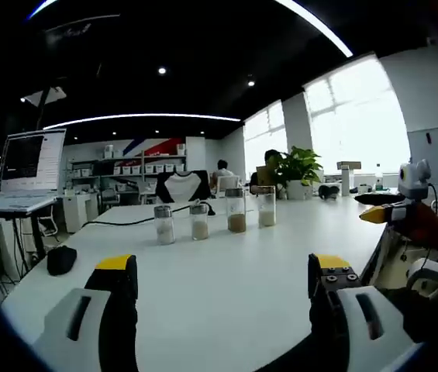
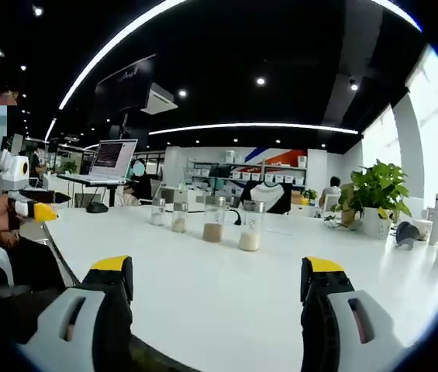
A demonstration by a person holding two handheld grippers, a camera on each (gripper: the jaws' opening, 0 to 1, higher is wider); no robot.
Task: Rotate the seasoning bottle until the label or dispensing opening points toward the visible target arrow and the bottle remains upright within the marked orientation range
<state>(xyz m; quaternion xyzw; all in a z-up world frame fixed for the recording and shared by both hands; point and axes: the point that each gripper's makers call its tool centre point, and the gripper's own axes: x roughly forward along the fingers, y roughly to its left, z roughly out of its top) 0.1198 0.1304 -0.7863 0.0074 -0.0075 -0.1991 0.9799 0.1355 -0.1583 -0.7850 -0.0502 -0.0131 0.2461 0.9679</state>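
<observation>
In the left gripper view, the left tool (image 1: 222,279) hangs low over the near edge of the white worktop (image 1: 242,279), its two yellow-tipped jaws spread wide with nothing between them. Four seasoning bottles stand upright in a row near the middle of the worktop, well apart from the jaws: two short ones (image 1: 164,225) (image 1: 199,221) and two taller ones (image 1: 236,211) (image 1: 267,207). Each is clear, capped in metal and holds a band of powder at the bottom. Which one is the task's bottle cannot be told, and no target arrow can be made out. A laptop (image 1: 29,167) stands at the left and a small black object (image 1: 61,260) lies on the worktop below it.

In the right gripper view, the right tool (image 2: 219,283) is likewise released, jaws apart and empty over the worktop. The same row of bottles (image 2: 213,219) stands ahead, with a potted plant (image 2: 375,198) beyond to the right.

The bottles look like glass: rigid, smooth, probably slippery and breakable, and light since they are nearly empty. The taller ones would likely tip easily. A hold low on the straight wall, below the cap, seems safest, with modest squeeze so the bottle turns on its base without leaning.
</observation>
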